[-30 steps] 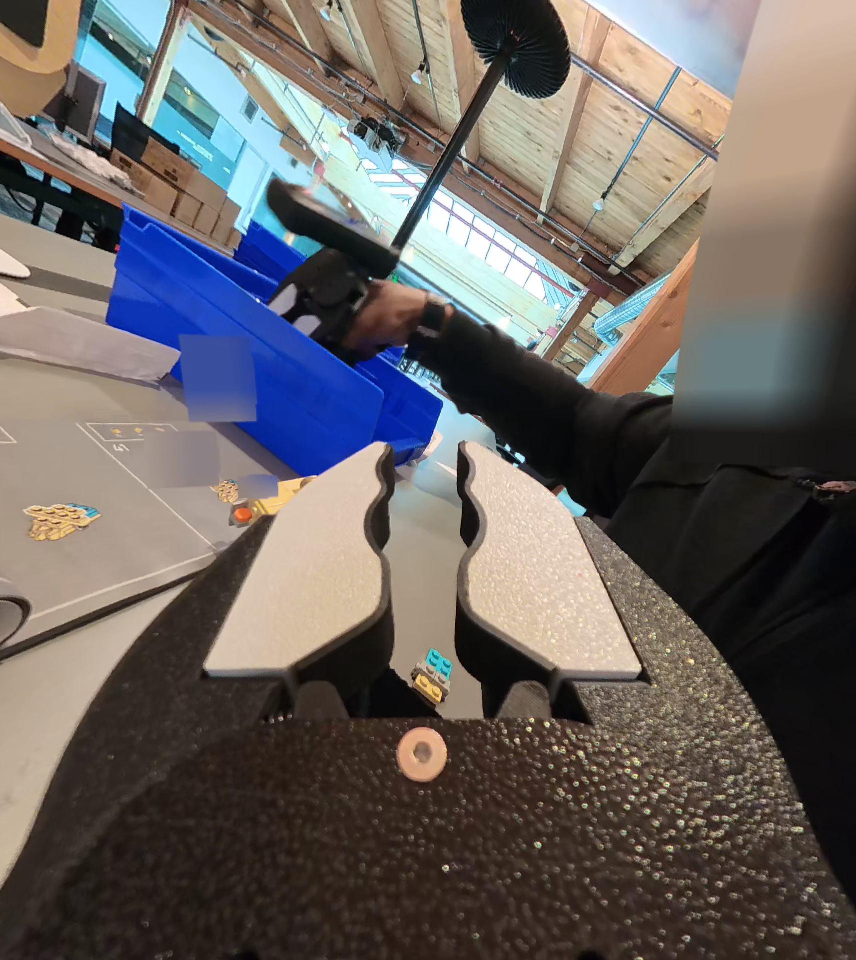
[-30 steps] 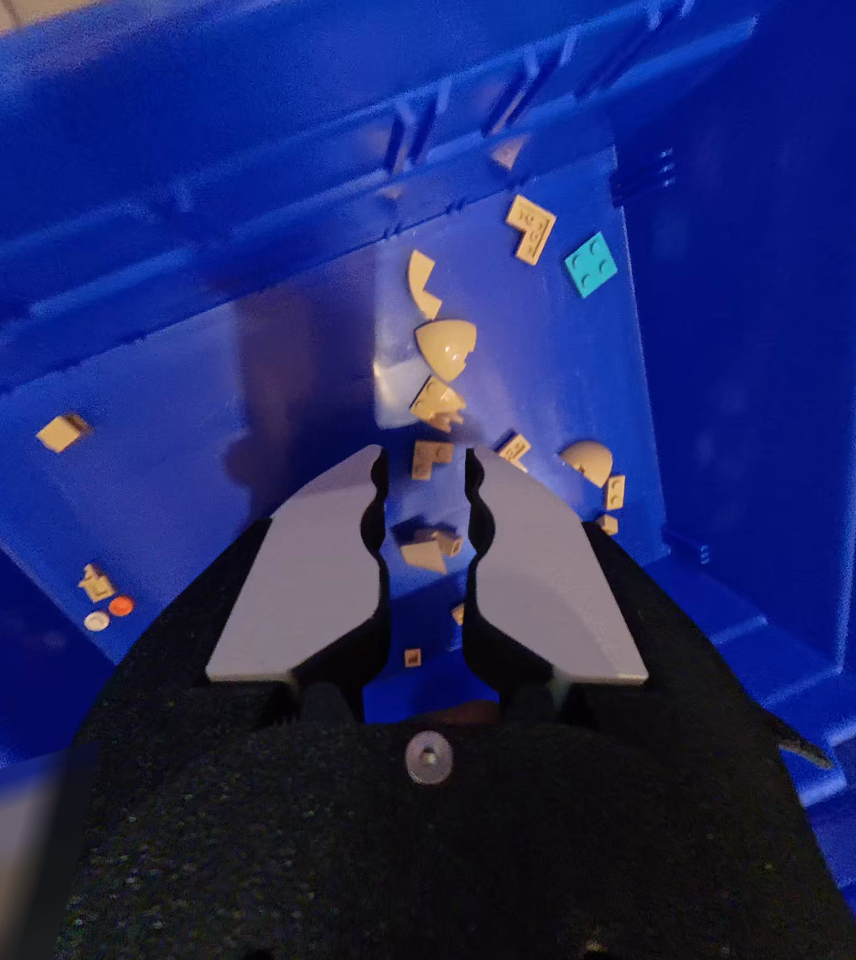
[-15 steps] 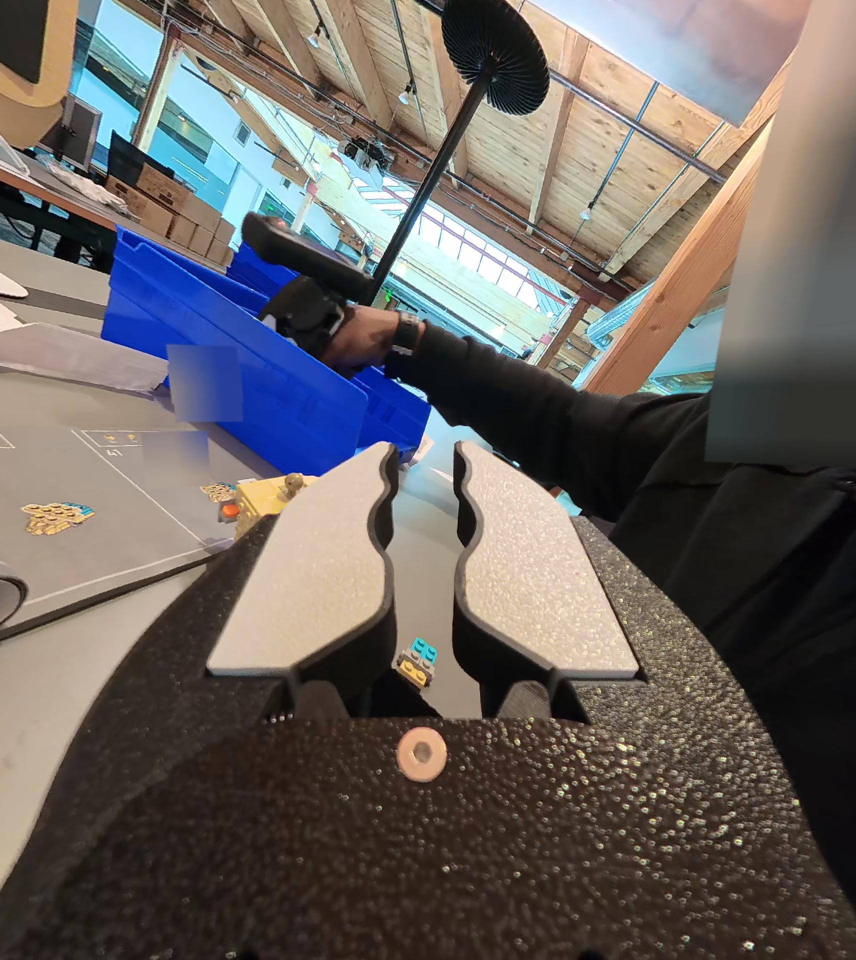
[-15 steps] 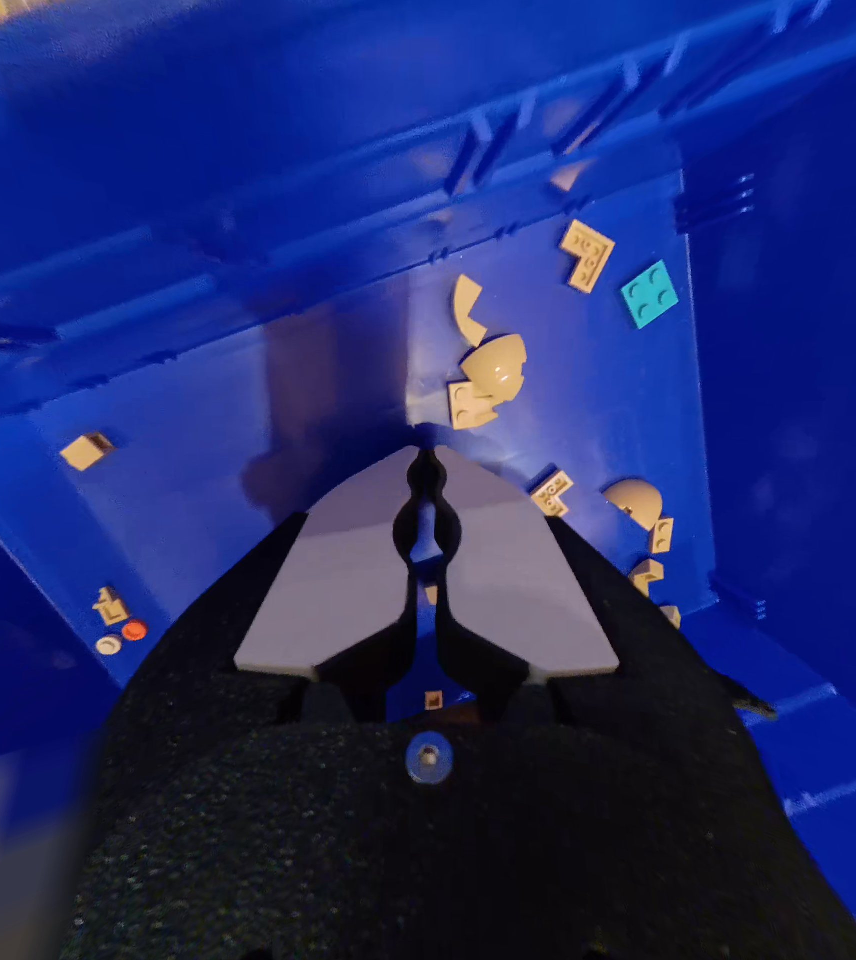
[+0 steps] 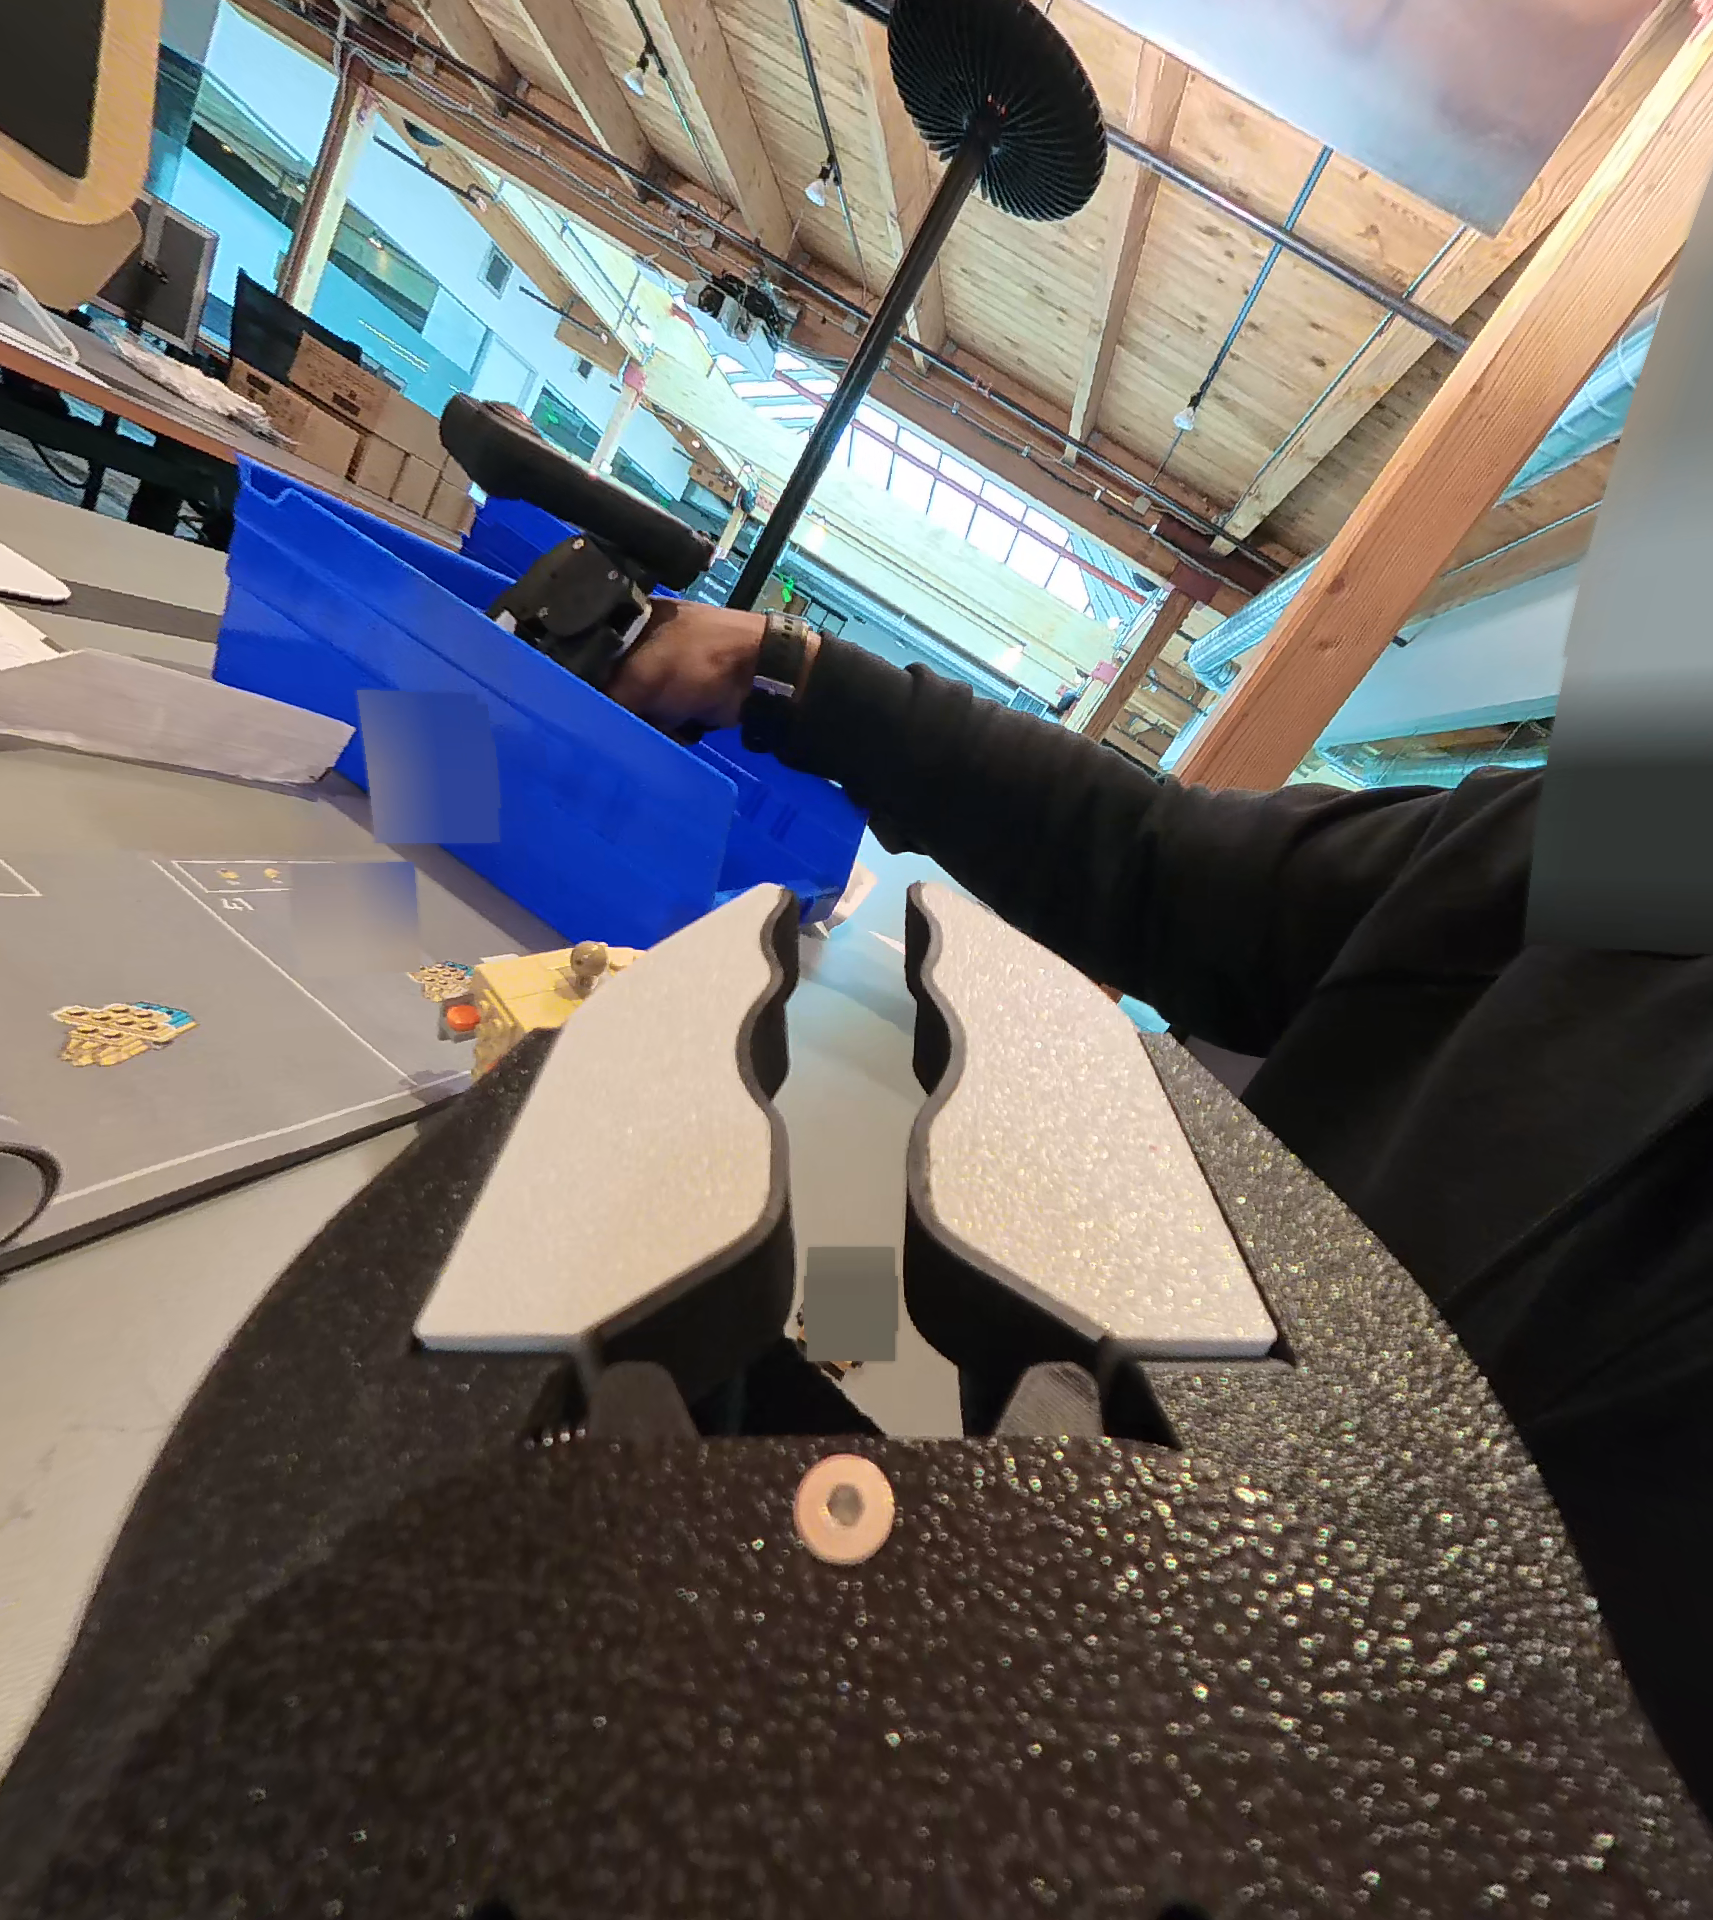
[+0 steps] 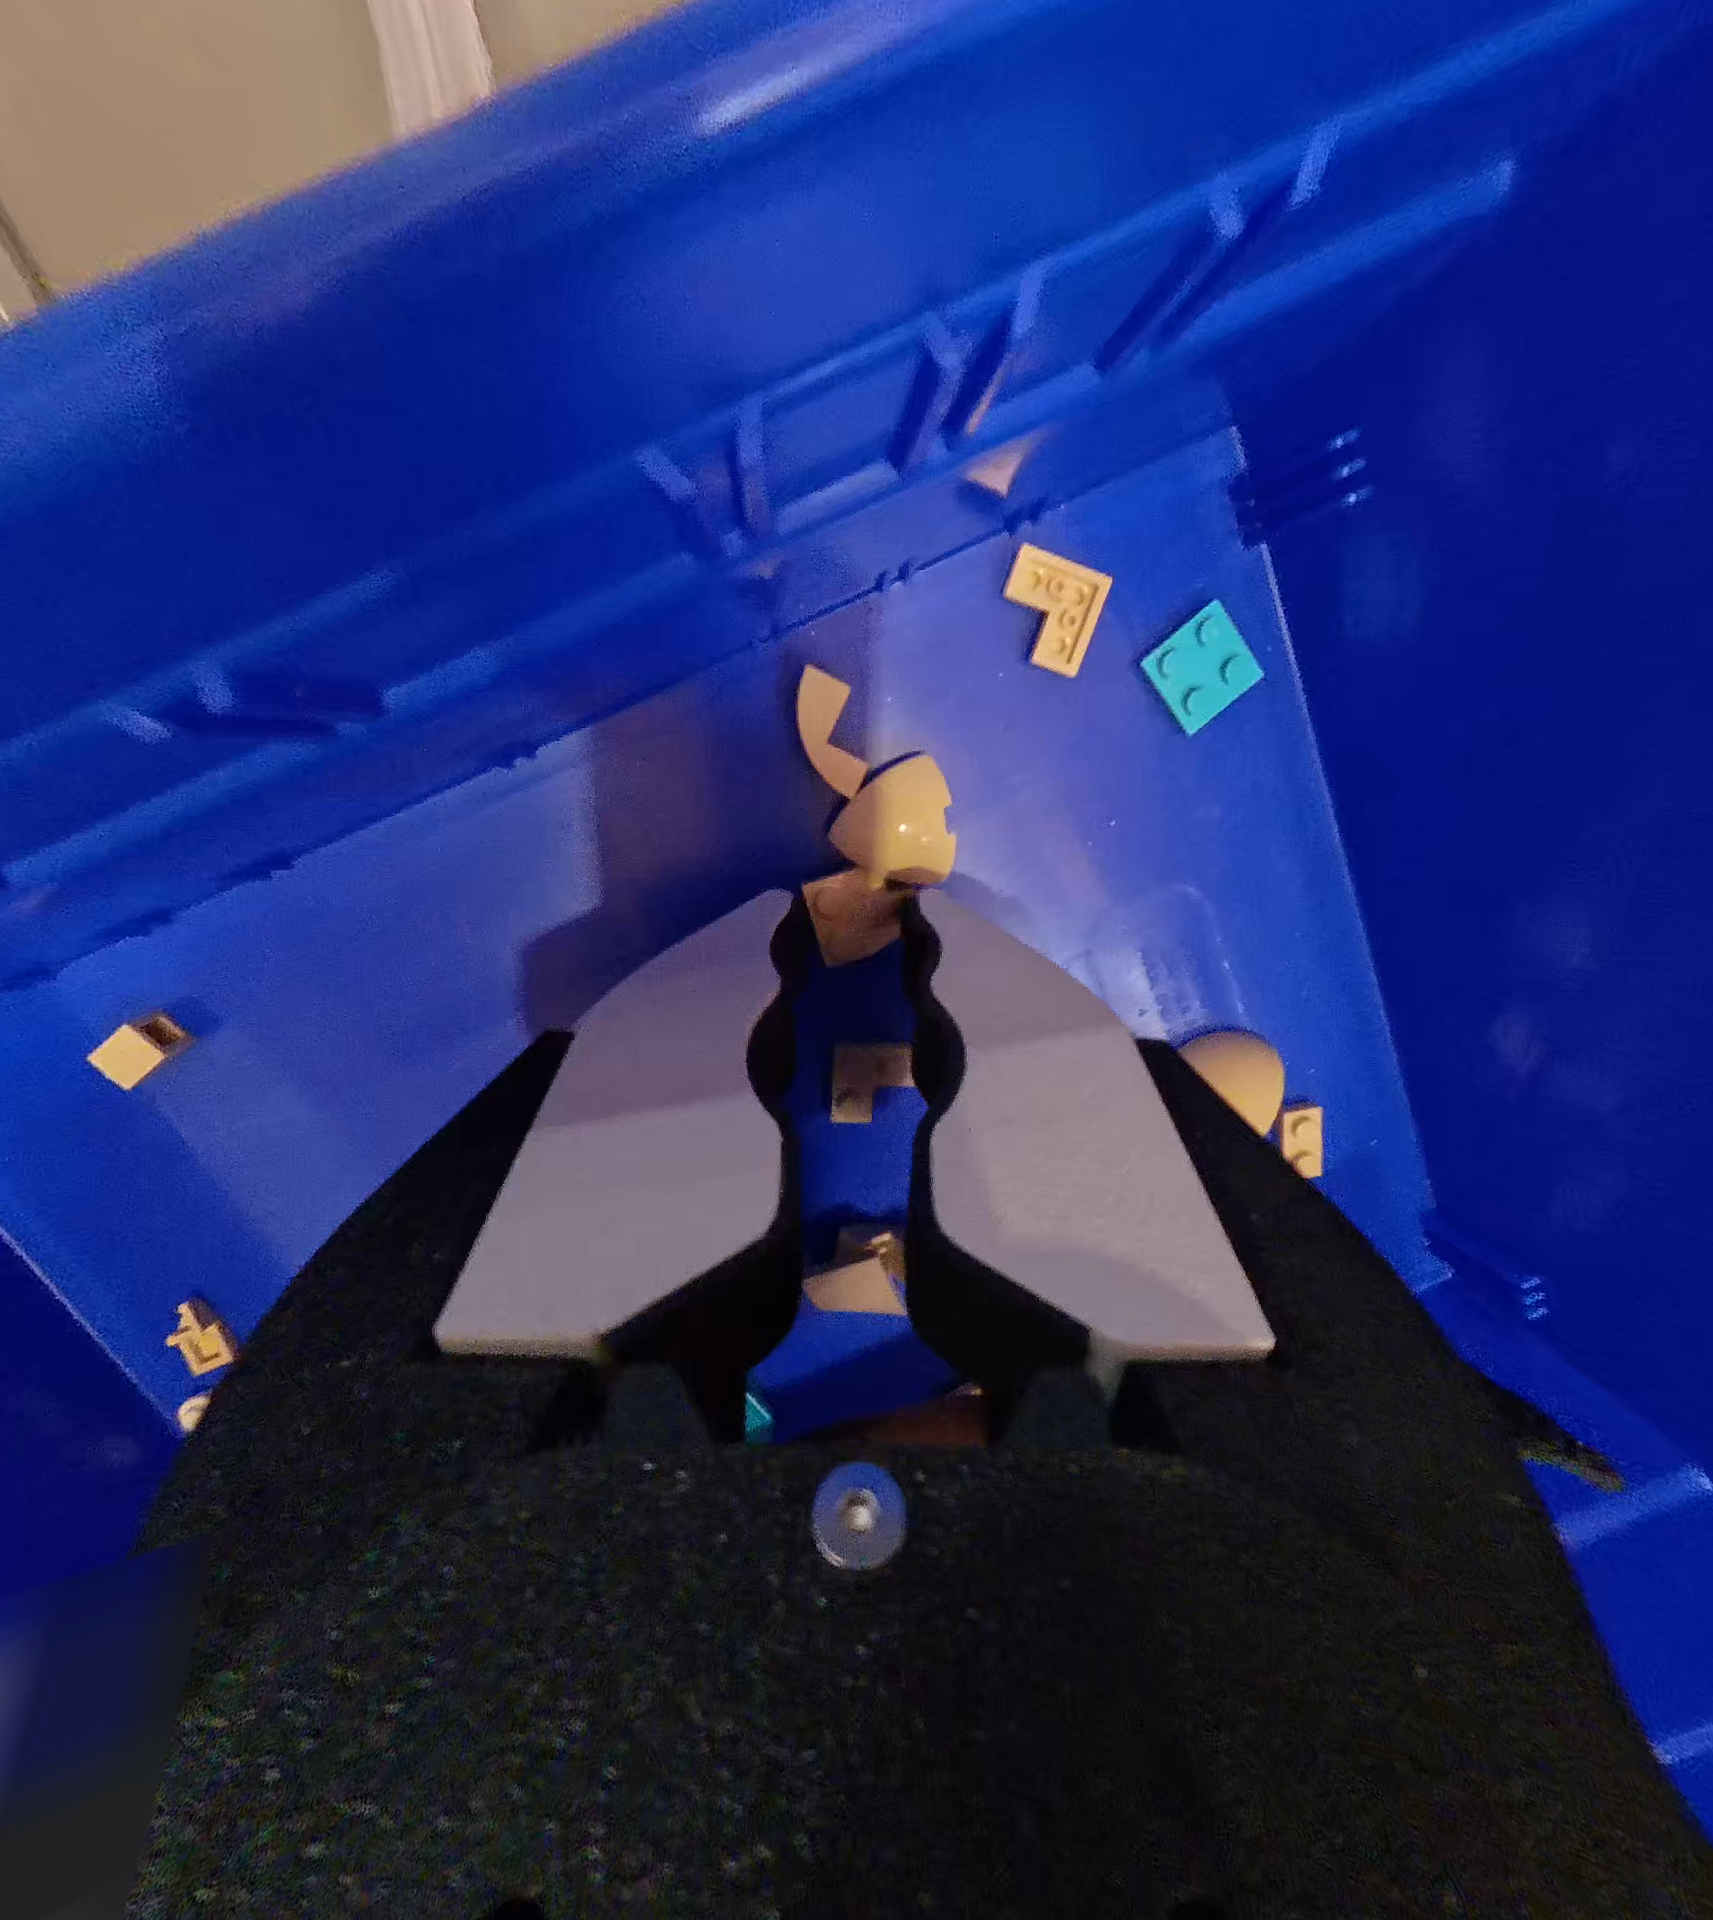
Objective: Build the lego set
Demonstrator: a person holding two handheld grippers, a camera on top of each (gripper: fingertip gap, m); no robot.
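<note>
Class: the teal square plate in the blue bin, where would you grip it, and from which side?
Pinch the teal square plate across two opposite thin edges, bringing the right tool straight down. It lies flat, studs up, on the blue bin floor, so only its edges offer purchase, and the bin wall close beside it probably blocks a sideways approach.

Tan lego pieces (image 6: pixel 1058 619) and a teal plate (image 6: pixel 1201 665) scattered on bin floor, tan partial build (image 5: pixel 530 995) on mat
</note>
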